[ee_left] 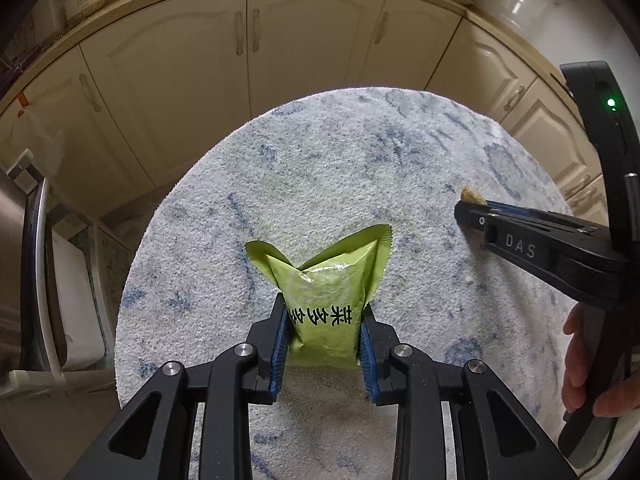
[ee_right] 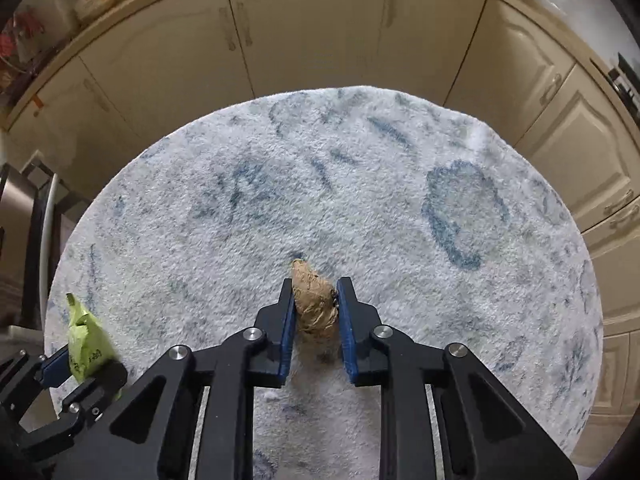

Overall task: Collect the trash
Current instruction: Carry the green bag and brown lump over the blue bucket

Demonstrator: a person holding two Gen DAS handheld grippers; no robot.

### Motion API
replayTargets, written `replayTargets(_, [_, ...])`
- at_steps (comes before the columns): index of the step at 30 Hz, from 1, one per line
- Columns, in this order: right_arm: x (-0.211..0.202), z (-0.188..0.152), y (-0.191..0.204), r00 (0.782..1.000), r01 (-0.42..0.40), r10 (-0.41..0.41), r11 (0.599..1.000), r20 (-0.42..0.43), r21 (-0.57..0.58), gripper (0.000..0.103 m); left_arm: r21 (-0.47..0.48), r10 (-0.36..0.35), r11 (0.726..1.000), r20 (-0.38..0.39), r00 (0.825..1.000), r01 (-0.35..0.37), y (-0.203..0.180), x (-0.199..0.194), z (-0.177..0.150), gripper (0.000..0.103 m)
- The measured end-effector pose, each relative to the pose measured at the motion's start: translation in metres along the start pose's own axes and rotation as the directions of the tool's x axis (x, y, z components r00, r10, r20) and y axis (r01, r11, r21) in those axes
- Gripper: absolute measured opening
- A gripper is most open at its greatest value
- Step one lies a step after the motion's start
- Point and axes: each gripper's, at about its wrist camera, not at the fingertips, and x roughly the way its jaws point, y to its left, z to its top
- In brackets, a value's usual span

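Your left gripper [ee_left: 322,332] fingers pinch the green packet [ee_left: 326,292] by its lower half; it looks light, crinkly and slippery, so hold near the seam. Right of the packet, your right gripper [ee_right: 316,306] has its fingers clamped on a tan crumpled wad [ee_right: 314,300], soft and likely crushable. Both hang above the white-and-blue rug [ee_right: 360,184]; cream cabinets [ee_right: 312,32] stand beyond.

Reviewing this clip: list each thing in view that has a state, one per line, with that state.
Left gripper: shut on the green packet.
Green packet: pinched at its lower half, crumpled, above the rug.
Right gripper: shut on the brown wad.
Brown wad: clamped between the blue pads, tip sticking out past them.
Rug: flat on the floor.
Cabinet doors: all closed.
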Motion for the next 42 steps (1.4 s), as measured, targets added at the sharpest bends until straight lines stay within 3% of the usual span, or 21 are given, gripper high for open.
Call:
replayTargets(15, [-0.07, -0.181, -0.019, 0.999, -0.042, 0.043, 0.999, -0.034, 0.022, 0.02, 0.078, -0.038, 0.996, -0.045, 0.998, 0.041, -0.023, -0.037, -0.086, 0.027])
replayTargets(16, [-0.074, -0.194, -0.024, 1.0, -0.008, 0.009, 1.0, -0.025, 0.022, 0.025, 0.082, -0.039, 0.996, -0.047, 0.998, 0.043, -0.024, -0.039, -0.091, 0.027])
replayTargets(18, [-0.079, -0.211, -0.027, 0.999, 0.039, -0.038, 0.998, -0.018, 0.053, 0.062, 0.095, -0.045, 0.994, -0.05, 0.998, 0.05, -0.028, -0.045, -0.102, 0.028])
replayTargets(19, [-0.082, -0.219, -0.031, 0.999, 0.044, -0.044, 0.996, -0.003, 0.077, 0.094, 0.101, -0.05, 0.993, -0.053, 0.997, 0.055, -0.029, -0.049, -0.108, 0.028])
replayTargets(20, [-0.086, -0.228, -0.036, 0.998, 0.044, -0.049, 0.993, 0.041, 0.112, 0.101, 0.103, -0.053, 0.993, -0.054, 0.997, 0.058, -0.031, -0.051, -0.112, 0.028])
replayTargets(23, [-0.089, -0.241, -0.044, 0.991, 0.082, -0.096, 0.986, 0.092, 0.145, 0.101, 0.106, -0.056, 0.992, -0.052, 0.997, 0.061, -0.032, -0.057, -0.121, 0.028])
replayTargets(28, [-0.071, -0.227, -0.044, 0.985, 0.077, -0.105, 0.977, 0.135, 0.198, 0.099, 0.099, -0.066, 0.992, -0.057, 0.996, 0.071, -0.03, -0.057, -0.124, 0.028])
replayTargets(30, [-0.067, -0.22, -0.038, 0.975, 0.104, -0.137, 0.977, 0.177, 0.184, 0.085, 0.094, -0.067, 0.993, -0.059, 0.996, 0.072, -0.028, -0.056, -0.124, 0.028])
replayTargets(32, [-0.07, -0.22, -0.037, 0.965, 0.092, -0.136, 0.977, 0.224, 0.195, 0.044, 0.092, -0.068, 0.993, -0.057, 0.996, 0.073, -0.028, -0.055, -0.124, 0.028])
replayTargets(36, [-0.072, -0.225, -0.04, 0.953, 0.096, -0.153, 0.971, 0.261, 0.218, 0.027, 0.114, -0.072, 0.99, -0.058, 0.996, 0.078, -0.034, -0.054, -0.126, 0.028])
replayTargets(42, [-0.076, -0.229, -0.039, 0.952, 0.113, -0.169, 0.968, 0.255, 0.223, 0.025, 0.125, -0.072, 0.989, -0.048, 0.996, 0.077, -0.039, -0.054, -0.128, 0.028])
